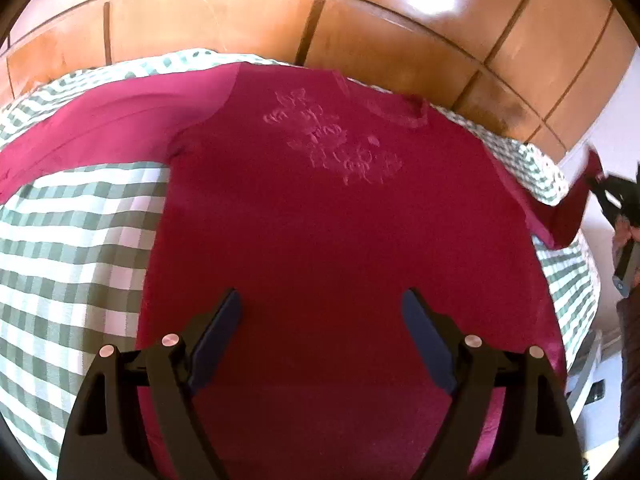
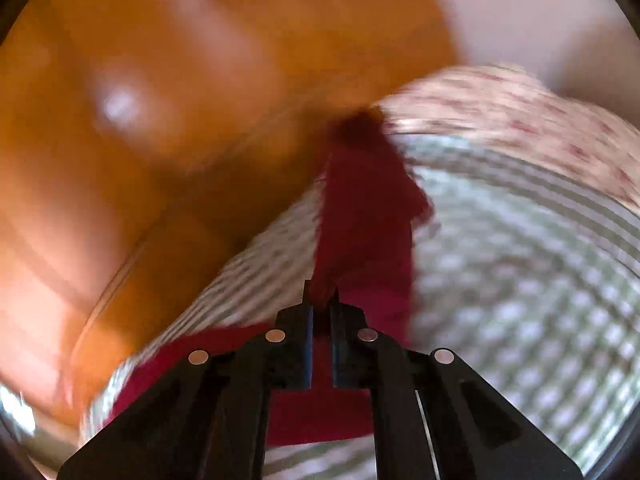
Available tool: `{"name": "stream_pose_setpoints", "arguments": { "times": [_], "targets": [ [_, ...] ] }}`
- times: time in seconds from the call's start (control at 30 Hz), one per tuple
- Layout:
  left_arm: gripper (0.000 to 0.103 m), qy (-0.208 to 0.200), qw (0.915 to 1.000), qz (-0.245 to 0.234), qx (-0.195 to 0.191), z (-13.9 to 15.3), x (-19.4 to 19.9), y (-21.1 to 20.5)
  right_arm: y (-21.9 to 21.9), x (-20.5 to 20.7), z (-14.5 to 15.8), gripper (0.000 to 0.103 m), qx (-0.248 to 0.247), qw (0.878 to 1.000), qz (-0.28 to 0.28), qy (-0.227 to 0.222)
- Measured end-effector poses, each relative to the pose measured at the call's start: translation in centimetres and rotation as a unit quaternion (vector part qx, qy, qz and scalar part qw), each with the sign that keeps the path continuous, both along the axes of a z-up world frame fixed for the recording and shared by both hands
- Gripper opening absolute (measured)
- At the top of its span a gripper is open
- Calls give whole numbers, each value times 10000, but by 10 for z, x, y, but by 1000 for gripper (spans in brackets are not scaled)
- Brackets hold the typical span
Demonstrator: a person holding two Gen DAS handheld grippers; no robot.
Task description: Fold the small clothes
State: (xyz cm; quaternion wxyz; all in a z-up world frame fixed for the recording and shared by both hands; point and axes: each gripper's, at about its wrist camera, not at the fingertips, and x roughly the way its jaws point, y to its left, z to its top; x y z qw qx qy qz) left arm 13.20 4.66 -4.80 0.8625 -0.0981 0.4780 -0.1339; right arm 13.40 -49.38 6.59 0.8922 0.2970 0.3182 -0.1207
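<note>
A dark pink long-sleeved shirt [image 1: 320,208] with an embossed chest design lies flat on a green-and-white checked cover [image 1: 72,240]. Its left sleeve stretches out to the left. My left gripper [image 1: 322,308] is open and empty, just above the shirt's lower body. My right gripper [image 2: 321,300] is shut on the end of the shirt's right sleeve [image 2: 368,208] and holds it lifted off the cover; it also shows at the far right of the left wrist view [image 1: 600,182]. The right wrist view is blurred by motion.
Orange-brown wooden panels [image 1: 280,20] rise behind the cover's far edge. A flower-patterned cloth [image 2: 520,120] lies at the far side of the checked cover [image 2: 520,300]. A white wall [image 1: 616,120] and the person's hand stand to the right.
</note>
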Motion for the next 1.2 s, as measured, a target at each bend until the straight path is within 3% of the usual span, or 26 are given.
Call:
{"name": "stream_pose_setpoints", "arguments": {
  "times": [0.1, 0.23, 0.33, 0.47, 0.5, 0.53, 0.57, 0.6, 0.73, 0.87, 1.07, 1.1, 1.17, 1.2],
  "targets": [
    [82, -46, 9999, 69, -135, 4, 0, 8, 76, 42, 12, 5, -101, 9952, 973, -92],
    [82, -86, 9993, 200, -317, 9, 2, 20, 186, 86, 14, 5, -247, 9772, 2107, -113],
    [82, -123, 9986, 289, -436, 12, 6, 28, 259, 110, 6, 5, -213, 9612, 2750, -38],
    [82, -223, 9975, 356, -569, 18, 15, 36, 340, 120, -10, 5, -61, 9266, 3758, 120],
    [82, -233, 9972, 373, -602, 19, 18, 37, 352, 115, -11, 18, -7, 9214, 3882, 160],
    [82, -240, 9970, 382, -633, 20, 21, 39, 358, 113, -13, 48, 66, 9182, 3955, 227],
    [82, -251, 9967, 392, -664, 21, 25, 40, 354, 110, -16, 57, 176, 9214, 3874, 238],
    [82, -259, 9965, 406, -678, 22, 30, 41, 346, 106, -16, 58, 226, 9270, 3740, 167],
    [82, -267, 9959, 443, -746, 25, 52, 41, 292, 83, -20, 58, 496, 9442, 3254, 109],
    [80, -151, 9967, 463, -642, 18, 89, 32, 223, 40, -32, 58, 478, 9617, 2679, 325],
    [62, 175, 9965, 429, -701, 2, 136, 15, 151, -15, -59, 58, 399, 9778, 1890, 814],
    [55, 189, 9968, 392, -667, 1, 144, 8, 143, -18, -61, 58, 421, 9792, 1805, 831],
    [29, 208, 9977, 336, -555, 1, 155, -3, 139, -14, -63, 58, 413, 9806, 1731, 818],
    [10, 200, 9980, 292, -520, 3, 159, -7, 140, -10, -62, 58, 396, 9808, 1737, 792]
  ]
}}
